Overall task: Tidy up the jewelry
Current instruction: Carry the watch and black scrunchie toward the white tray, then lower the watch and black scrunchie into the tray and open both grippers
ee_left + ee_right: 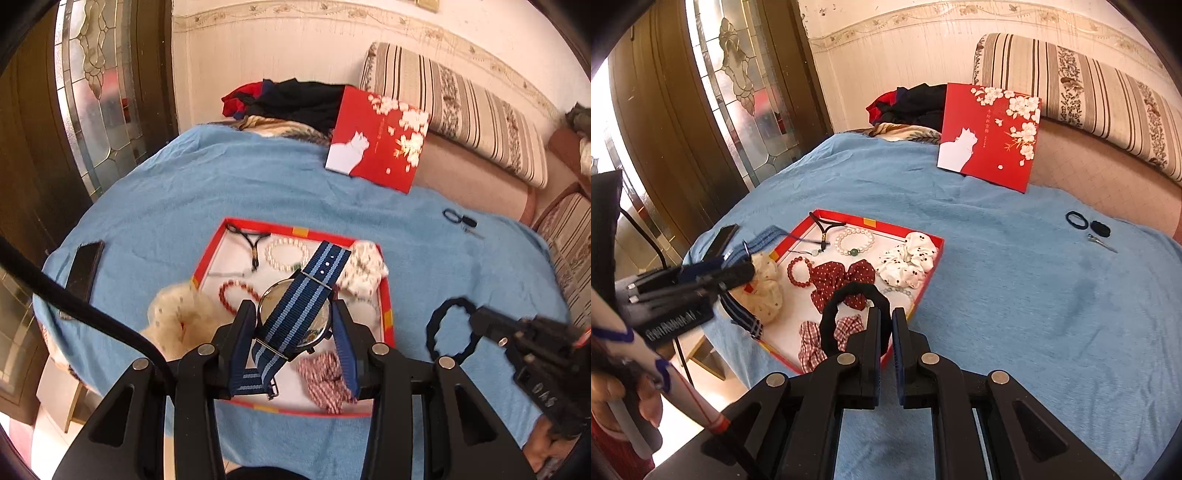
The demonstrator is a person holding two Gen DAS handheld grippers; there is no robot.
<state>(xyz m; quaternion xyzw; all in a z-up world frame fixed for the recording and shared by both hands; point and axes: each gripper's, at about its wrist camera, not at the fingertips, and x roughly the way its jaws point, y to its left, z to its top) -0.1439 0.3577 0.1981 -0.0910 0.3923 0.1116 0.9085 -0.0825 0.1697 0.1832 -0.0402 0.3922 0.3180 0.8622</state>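
A red-rimmed tray point(279, 226) point(932, 274) lies on the blue cloth with bracelets and scrunchies in it. My left gripper point(295, 310) is shut on a watch point(295, 314) with a blue striped strap and holds it above the tray. In the right wrist view the left gripper point(738, 275) is at the tray's left edge with the strap hanging. My right gripper point(885, 314) is shut on a black hair tie point(849, 295) at the tray's near right corner. It also shows in the left wrist view point(441, 328).
A pearl bracelet point(855, 242), a red bead bracelet point(798, 271), a dark red scrunchie point(842, 278) and a white dotted scrunchie point(908, 264) lie in the tray. A red lid point(991, 134) leans at the back. A phone point(83, 275) lies left. A hair tie point(1076, 218) and clip point(1102, 242) lie right.
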